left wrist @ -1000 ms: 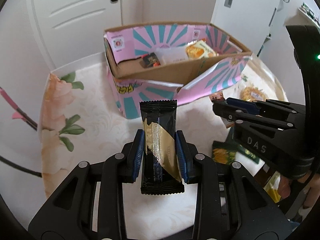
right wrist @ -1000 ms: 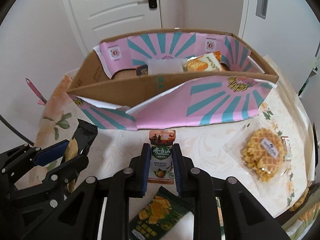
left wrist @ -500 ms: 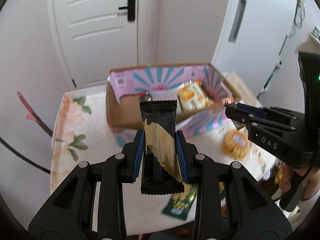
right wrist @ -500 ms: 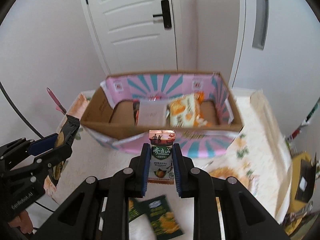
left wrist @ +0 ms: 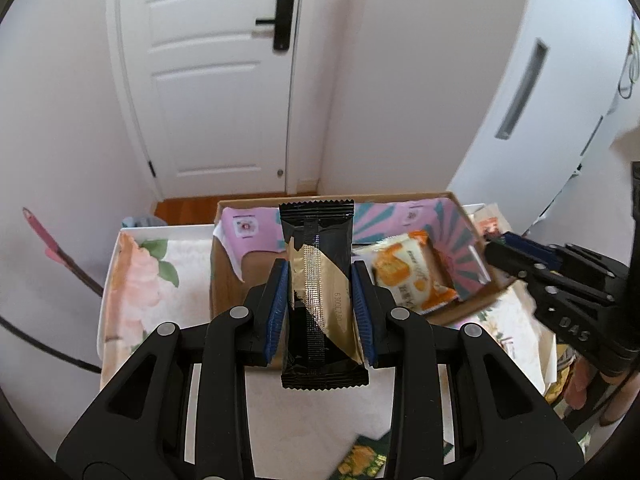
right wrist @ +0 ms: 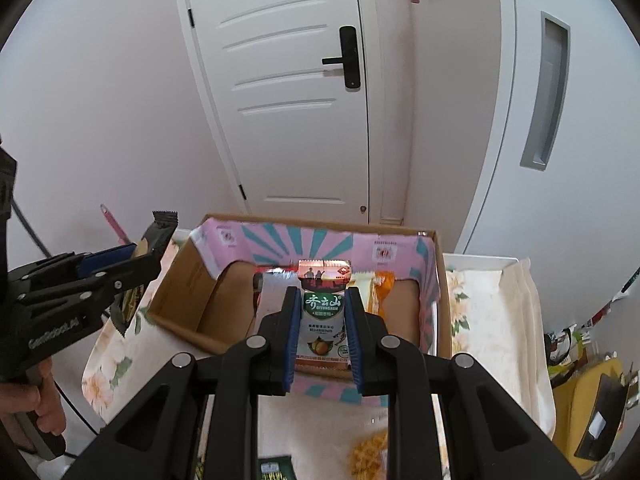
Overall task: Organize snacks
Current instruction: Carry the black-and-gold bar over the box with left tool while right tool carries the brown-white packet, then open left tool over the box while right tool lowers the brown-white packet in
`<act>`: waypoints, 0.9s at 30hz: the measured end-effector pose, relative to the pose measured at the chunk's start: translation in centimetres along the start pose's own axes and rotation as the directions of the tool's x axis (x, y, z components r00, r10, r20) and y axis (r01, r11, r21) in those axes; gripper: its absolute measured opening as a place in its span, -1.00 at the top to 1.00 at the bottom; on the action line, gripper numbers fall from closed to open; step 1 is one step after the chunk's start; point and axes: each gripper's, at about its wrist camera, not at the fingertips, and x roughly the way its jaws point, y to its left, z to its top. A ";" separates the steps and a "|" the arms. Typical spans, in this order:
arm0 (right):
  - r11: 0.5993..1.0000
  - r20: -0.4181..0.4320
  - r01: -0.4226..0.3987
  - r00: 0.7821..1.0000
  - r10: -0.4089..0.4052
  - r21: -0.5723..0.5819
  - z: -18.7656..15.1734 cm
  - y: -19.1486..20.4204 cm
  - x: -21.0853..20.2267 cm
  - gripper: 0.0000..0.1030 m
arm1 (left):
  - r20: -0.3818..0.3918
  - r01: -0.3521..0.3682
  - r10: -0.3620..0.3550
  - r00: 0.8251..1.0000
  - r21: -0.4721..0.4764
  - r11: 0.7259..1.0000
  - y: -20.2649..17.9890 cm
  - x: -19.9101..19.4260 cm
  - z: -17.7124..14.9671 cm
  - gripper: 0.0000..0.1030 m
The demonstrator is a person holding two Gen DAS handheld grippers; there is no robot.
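Observation:
My left gripper [left wrist: 320, 276] is shut on a black and gold snack bar [left wrist: 318, 280], held upright above the near-left part of the open pink and teal cardboard box [left wrist: 248, 224]. My right gripper [right wrist: 323, 300] is shut on a small green and white snack packet [right wrist: 323, 320], held above the box [right wrist: 360, 248] near its front wall. An orange and white packet [left wrist: 408, 276] lies inside the box on the right. The right gripper shows at the right edge of the left wrist view [left wrist: 496, 250]; the left gripper shows at the left of the right wrist view [right wrist: 154, 256].
The box stands on a table with a floral cloth [left wrist: 132, 264]. A green packet [left wrist: 360, 456] and a waffle packet [right wrist: 368, 452] lie on the table in front of the box. A white door [right wrist: 288, 92] and walls stand behind. Clutter lies low at the right [right wrist: 592, 400].
Both grippers have risen and moved forward with their snacks, from in front of the box to above it. The view now looks down into the box.

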 end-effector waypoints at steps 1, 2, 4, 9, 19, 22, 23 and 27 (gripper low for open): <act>1.000 -0.004 0.006 1.000 -0.006 0.010 0.4 -0.1 0.5 0.61 | -0.020 -0.003 0.003 1.000 0.000 1.000 0.4 0.9 0.4 0.45; 1.000 -0.009 0.006 1.000 -0.006 0.021 0.7 -0.2 0.8 0.61 | -0.032 -0.005 0.005 0.999 0.002 1.000 0.7 1.6 0.6 0.45; 0.999 -0.022 0.000 1.000 0.002 0.048 1.3 -0.3 1.7 0.61 | -0.075 -0.009 0.010 0.997 0.009 1.000 1.4 3.5 1.0 0.45; 0.997 -0.051 0.005 0.999 -0.002 0.072 2.1 0.1 3.9 0.61 | -0.139 -0.002 0.004 0.990 0.017 1.000 2.5 6.4 0.6 0.45; 0.995 -0.108 -0.004 0.994 0.014 0.098 2.7 1.1 7.6 0.61 | -0.136 -0.006 0.013 0.991 0.054 0.999 3.8 7.1 -0.2 -0.99; 0.994 -0.126 -0.023 0.991 0.036 0.109 2.8 1.0 8.5 0.61 | -0.126 -0.015 0.023 0.992 0.062 0.998 4.1 6.5 -0.2 -0.99; 0.993 -0.134 -0.035 0.990 0.051 0.114 2.9 1.1 8.8 0.61 | -0.125 -0.016 0.024 0.992 0.063 0.998 4.3 6.3 -0.2 -0.99; 0.990 -0.158 -0.074 0.983 0.093 0.119 3.3 1.8 10.0 0.61 | -0.117 -0.018 0.026 0.993 0.067 0.998 4.9 5.5 -0.3 -0.99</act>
